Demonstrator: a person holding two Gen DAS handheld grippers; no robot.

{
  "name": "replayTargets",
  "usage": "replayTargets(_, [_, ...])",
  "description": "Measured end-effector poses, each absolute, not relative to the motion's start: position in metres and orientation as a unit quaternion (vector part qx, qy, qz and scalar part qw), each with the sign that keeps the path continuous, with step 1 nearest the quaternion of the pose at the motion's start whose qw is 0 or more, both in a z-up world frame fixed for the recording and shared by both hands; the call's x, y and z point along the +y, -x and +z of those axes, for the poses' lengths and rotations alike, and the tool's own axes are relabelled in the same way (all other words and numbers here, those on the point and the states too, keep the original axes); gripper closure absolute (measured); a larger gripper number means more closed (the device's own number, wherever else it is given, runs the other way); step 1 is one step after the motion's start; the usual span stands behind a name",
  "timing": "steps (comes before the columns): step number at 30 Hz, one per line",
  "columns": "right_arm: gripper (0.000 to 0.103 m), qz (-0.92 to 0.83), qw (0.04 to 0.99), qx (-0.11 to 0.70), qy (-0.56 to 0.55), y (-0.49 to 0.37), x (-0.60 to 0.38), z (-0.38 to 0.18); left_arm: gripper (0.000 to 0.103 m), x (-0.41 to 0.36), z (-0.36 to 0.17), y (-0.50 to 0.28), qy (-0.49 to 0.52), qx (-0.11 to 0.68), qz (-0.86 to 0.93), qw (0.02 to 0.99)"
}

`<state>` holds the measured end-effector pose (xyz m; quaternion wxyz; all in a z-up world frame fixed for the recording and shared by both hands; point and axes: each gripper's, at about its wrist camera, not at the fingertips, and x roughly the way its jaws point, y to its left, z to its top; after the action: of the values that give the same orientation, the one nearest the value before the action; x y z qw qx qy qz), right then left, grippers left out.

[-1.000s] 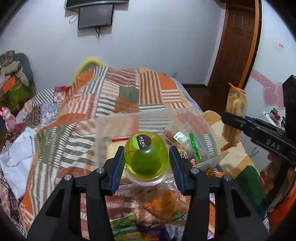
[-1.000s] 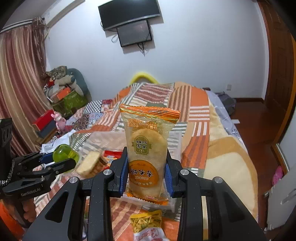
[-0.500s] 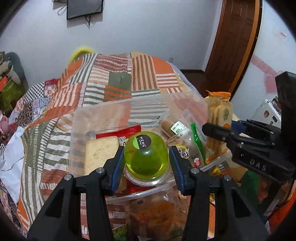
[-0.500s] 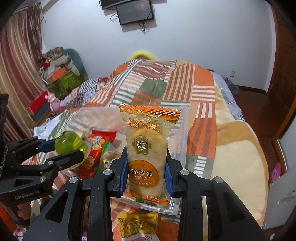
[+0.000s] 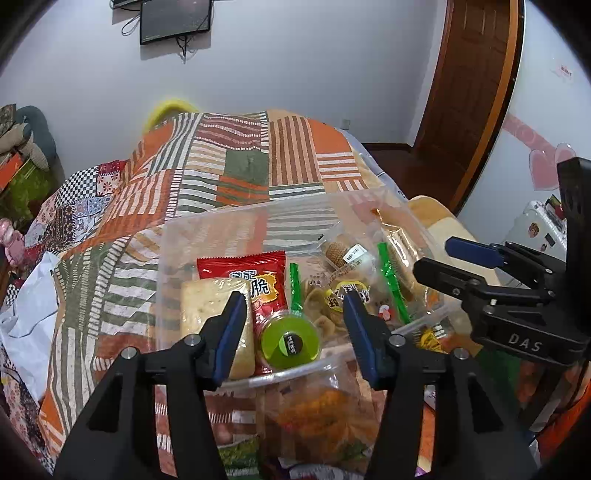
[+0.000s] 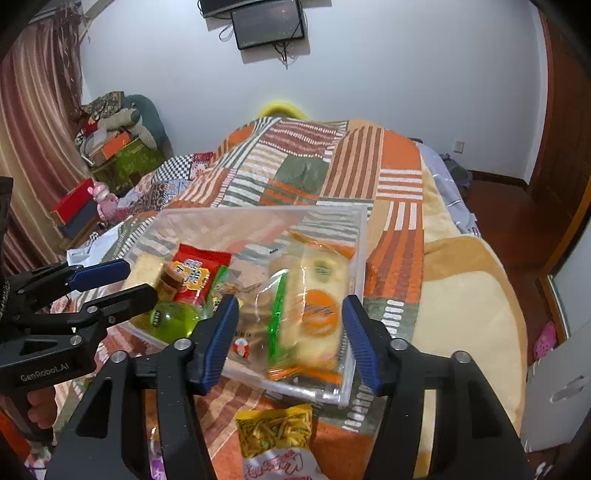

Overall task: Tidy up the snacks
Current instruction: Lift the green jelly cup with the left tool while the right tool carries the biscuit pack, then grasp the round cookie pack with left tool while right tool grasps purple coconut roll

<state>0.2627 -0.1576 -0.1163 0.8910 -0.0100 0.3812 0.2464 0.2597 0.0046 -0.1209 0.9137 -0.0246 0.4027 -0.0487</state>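
On the quilt [image 5: 229, 177], green jelly cup [image 5: 290, 344] (in bin [image 5: 436, 314]) lies below left claw [image 5: 293, 334].

Green jelly cup [image 5: 290, 343]; red packet [image 5: 255, 275]; seemingly orange-printed cracker pack [image 6: 317, 314].

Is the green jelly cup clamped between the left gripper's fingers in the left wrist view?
No: the green jelly cup lies in the clear box, and the opening left gripper has its fingers clear of it.

walls: white, dark screen [image 6: 271, 23] mounted high
bed: patchwork quilt [image 5: 236, 173], orange/green stripes
door: brown wood [image 5: 476, 85]
window side: striped curtain [image 6: 33, 110]
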Motion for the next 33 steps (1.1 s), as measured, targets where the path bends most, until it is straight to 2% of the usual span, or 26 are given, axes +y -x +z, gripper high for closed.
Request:
replayTargets(3, [0.039,0.245,0.897,0.369,0.007,-0.255,-0.161,-0.109,0.044,0.009,-0.116,-0.252,0.029,0.401,-0.043,0.914])
replayTargets(6, [0.038,0.250,0.898,0.363,0.005,-0.244,-0.165,-0.103,0.024,0.013,-0.113,-0.243,0.035,0.400,-0.032,0.915])
replayTargets(7, [0.038,0.251,0.898,0.363,0.004,-0.242,-0.166,-0.102,0.022,0.014,-0.112,-0.239,0.036,0.397,-0.031,0.917])
replayTargets(10, [0.037,0.255,0.897,0.360,0.004,-0.227,-0.169,-0.101,0.022,0.017,-0.111,-0.228,0.032,0.398,-0.028,0.916])
replayTargets(15, [0.028,0.256,0.897,0.359,0.002,-0.205,-0.174,-0.103,0.020,0.021,-0.113,-0.201,0.030,0.408,-0.030,0.912])
replayTargets(19, [0.028,0.265,0.891,0.369,0.004,-0.189,-0.174,-0.110,0.015,0.023,-0.119,-0.179,0.035,0.418,-0.033,0.907])
replayTargets(33, [0.028,0.302,0.844,0.441,0.030,-0.139,-0.154,-0.163,0.014,0.014,-0.157,-0.104,0.044,0.462,-0.039,0.885])
